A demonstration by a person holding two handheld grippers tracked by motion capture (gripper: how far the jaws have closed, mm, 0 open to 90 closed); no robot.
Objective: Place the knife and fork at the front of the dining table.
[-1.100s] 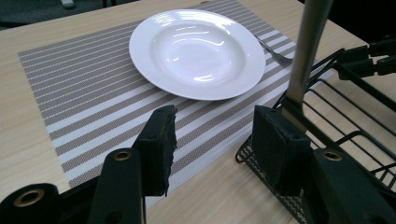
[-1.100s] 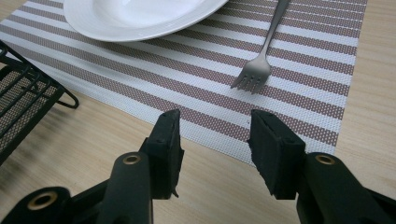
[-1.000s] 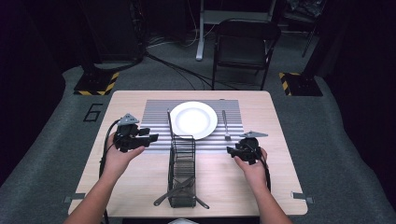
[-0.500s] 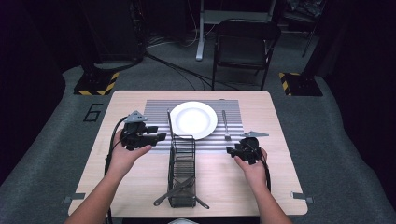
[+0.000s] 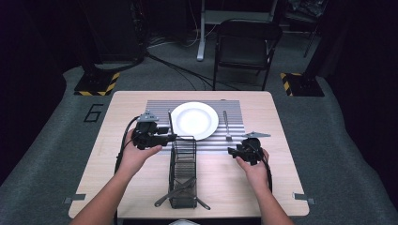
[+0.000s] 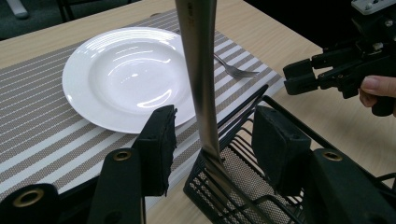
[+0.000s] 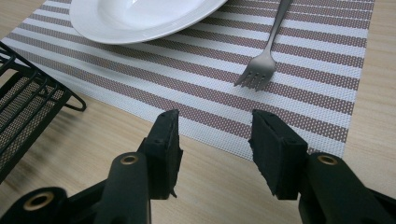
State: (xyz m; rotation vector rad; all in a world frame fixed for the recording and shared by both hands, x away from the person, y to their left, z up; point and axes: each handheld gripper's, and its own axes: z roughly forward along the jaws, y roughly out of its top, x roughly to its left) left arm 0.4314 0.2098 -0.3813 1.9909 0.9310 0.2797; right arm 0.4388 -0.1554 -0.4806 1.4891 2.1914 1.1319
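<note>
Left gripper view puts a knife [image 6: 201,79] upright between our left gripper's [image 6: 212,144] open jaws, touching neither pad, its lower end in the wire basket [image 6: 243,186]. We should centre on the handle and close squarely before lifting. The plate [image 6: 126,74] lies at ten o'clock. Our right gripper [image 7: 215,140] hovers open, the fork [image 7: 266,51] at one o'clock.
</note>
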